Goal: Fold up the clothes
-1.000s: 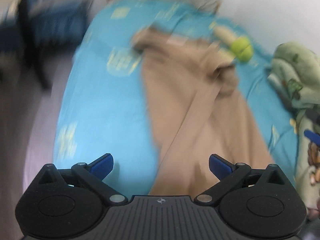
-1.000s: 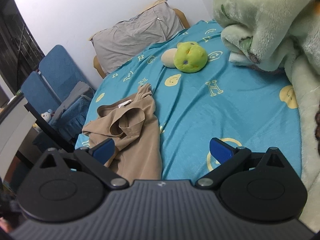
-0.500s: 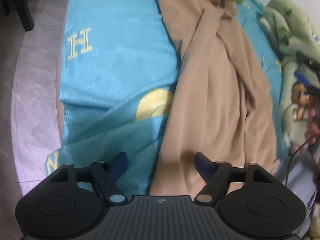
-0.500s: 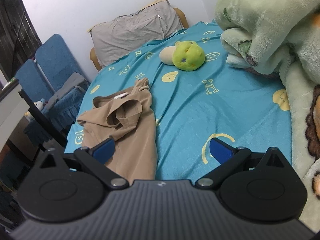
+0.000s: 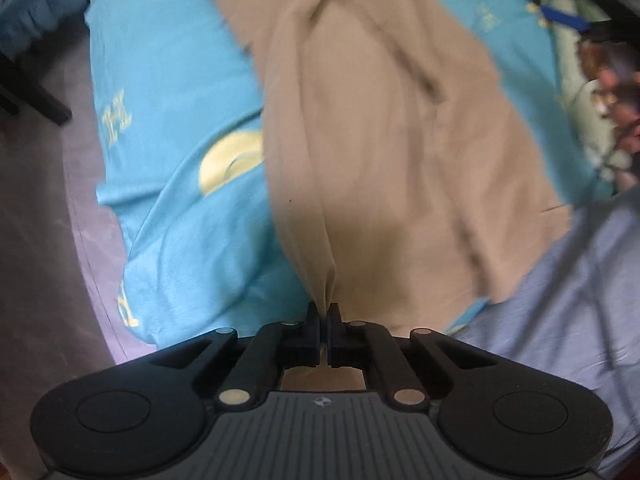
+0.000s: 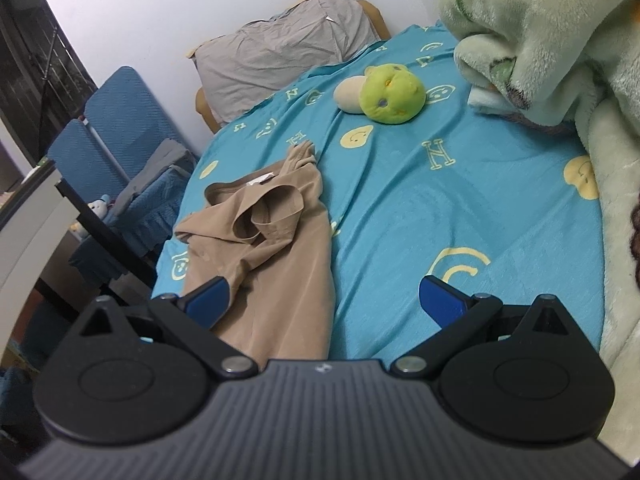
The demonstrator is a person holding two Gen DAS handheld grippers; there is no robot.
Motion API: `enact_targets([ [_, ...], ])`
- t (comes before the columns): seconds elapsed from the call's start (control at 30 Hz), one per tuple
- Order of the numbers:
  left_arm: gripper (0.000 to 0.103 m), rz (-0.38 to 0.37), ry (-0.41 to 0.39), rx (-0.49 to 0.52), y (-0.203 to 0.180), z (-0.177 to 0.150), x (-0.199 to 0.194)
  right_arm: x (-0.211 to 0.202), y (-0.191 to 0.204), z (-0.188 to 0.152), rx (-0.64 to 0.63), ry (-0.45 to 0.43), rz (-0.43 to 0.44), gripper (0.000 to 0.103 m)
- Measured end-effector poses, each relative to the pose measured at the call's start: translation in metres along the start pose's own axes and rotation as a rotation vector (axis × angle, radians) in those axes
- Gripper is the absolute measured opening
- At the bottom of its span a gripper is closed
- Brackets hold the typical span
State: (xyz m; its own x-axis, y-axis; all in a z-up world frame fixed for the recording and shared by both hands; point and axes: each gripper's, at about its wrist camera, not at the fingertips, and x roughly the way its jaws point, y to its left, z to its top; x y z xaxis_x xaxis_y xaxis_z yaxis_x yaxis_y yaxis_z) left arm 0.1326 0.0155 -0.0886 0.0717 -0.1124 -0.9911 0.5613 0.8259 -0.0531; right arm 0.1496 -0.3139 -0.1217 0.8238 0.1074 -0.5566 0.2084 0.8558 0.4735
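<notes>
A: Where is the shirt [image 6: 276, 248]?

B: The tan shirt lies on the bed [image 6: 460, 208], along its left edge as the right wrist view shows it, collar toward the pillow [image 6: 280, 52] end and hem toward the foot edge. It is crumpled near the collar, with long folds running down its length.

A: What is the left gripper [image 5: 323, 322] doing?

B: It points straight down over the foot edge of the bed. Its jaws are clenched on a pinch of the shirt near the hem, and the cloth rises in a taut ridge from the bed up into them.

A: And the right gripper [image 6: 324, 300]?

B: It is angled downward over the foot of the bed, looking along it toward the pillow. Its jaws stand wide apart and grasp nothing; the left one hangs over the lower part of the shirt, the right one over the bare blue sheet [image 6: 480, 184].

A: What else is on the bed?

B: A green plush toy [image 6: 390, 94] near the pillow end, well apart from the shirt, and a green fleece blanket [image 6: 560, 40] heaped along the right edge.
</notes>
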Motion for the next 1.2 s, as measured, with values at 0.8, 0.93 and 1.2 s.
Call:
enact_targets([
  [0.8,0.085,-0.360,-0.288,-0.680,0.024,-0.026,0.045,-0.007,-0.009,-0.055,0.138,0.444,0.049,0.103],
  [0.93,0.085,-0.432,-0.202,-0.708,0.028,-0.024,0.069,0.004,-0.018,-0.075,0.251,0.583,0.015,0.103],
  [1.2,0.068,-0.454,-0.124,-0.563,0.002,-0.034,0.080,-0.007,0.030,-0.103,0.047,0.701,0.007,0.100],
])
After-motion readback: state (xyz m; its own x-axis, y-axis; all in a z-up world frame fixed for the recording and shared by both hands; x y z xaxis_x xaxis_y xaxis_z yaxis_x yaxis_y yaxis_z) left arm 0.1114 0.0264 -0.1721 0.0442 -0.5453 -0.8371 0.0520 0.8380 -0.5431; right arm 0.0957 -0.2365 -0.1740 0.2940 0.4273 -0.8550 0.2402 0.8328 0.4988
